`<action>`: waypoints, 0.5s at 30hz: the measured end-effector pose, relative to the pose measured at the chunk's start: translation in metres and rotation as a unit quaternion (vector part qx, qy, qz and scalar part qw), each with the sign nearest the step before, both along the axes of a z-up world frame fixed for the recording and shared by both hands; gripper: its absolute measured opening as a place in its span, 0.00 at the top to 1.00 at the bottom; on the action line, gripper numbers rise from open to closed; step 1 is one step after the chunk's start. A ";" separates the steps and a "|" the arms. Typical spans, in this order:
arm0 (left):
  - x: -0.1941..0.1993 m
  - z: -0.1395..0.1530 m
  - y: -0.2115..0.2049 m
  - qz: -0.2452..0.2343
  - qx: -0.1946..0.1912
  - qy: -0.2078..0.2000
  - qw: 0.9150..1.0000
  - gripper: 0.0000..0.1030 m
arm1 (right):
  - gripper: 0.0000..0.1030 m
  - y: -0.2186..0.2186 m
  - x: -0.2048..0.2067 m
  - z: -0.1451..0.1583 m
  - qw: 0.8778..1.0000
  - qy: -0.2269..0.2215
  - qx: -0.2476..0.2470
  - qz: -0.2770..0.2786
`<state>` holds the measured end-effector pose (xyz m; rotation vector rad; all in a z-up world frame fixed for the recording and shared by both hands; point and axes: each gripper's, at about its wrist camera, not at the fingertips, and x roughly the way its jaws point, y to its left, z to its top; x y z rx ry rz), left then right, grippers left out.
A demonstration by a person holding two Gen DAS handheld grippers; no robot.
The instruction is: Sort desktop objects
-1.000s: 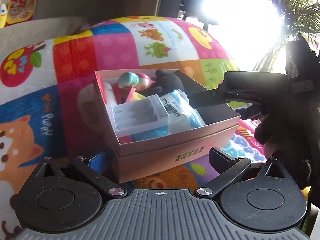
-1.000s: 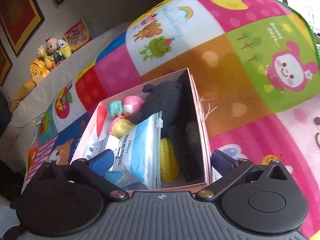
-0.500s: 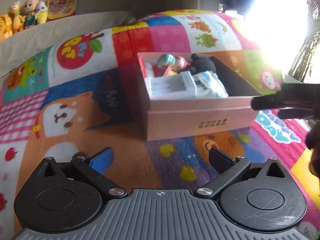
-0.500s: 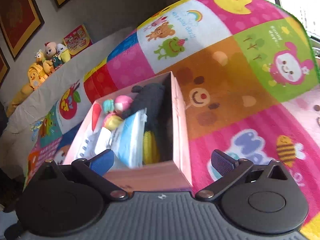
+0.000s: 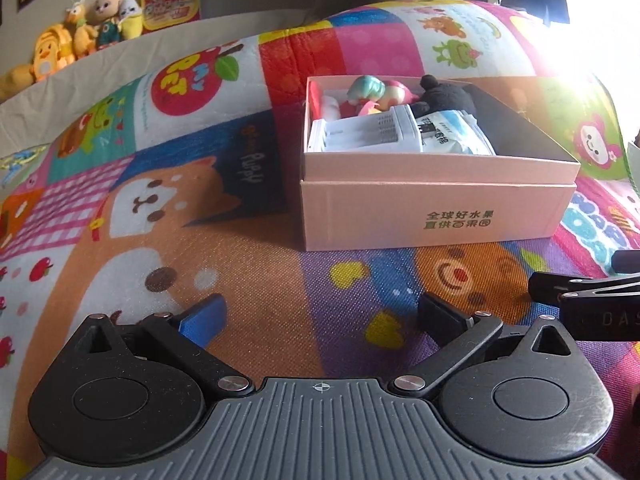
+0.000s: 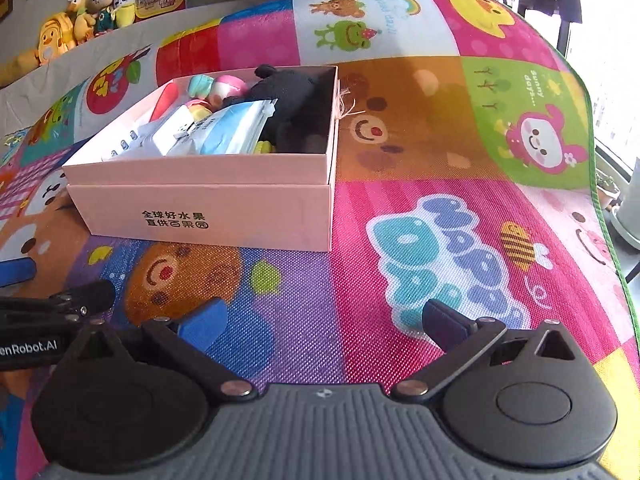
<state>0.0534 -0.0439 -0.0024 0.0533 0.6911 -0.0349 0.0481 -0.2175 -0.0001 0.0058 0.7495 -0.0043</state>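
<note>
Your two tools wait open and empty in front of the filled box

Your left tool [image 5: 320,314] and right tool [image 6: 328,320] both have fingers wide apart, holding nothing, above the woven, colourful cartoon play mat [image 6: 440,240]. The pink cardboard box [image 6: 208,204] stands on the mat ahead of you, nearer to the left tool; its long side with green printed characters faces you. Inside you see a white ribbed plastic case [image 5: 364,134] lying along the near wall, a soft blue-white packet [image 5: 452,138] beside it, a fuzzy black plush toy [image 6: 292,100] at the back, and round pastel figures [image 5: 376,92]. A yellow thing under the packet is mostly hidden. Window glare washes out the right edge of the left view. Plush toys [image 5: 80,36] sit far behind on a ledge
</note>
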 end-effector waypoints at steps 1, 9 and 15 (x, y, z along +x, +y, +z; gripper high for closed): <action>0.001 0.000 0.001 0.000 -0.005 0.001 1.000 0.00 | 0.00 0.000 0.002 0.000 1.000 -0.001 0.000 -0.001; 0.001 -0.001 0.001 0.000 -0.006 0.000 1.000 0.00 | 0.00 0.001 0.002 -0.005 1.000 -0.029 0.003 -0.010; 0.000 -0.001 0.000 0.000 -0.007 0.000 1.000 0.00 | 0.00 0.000 0.002 -0.005 1.000 -0.029 0.003 -0.010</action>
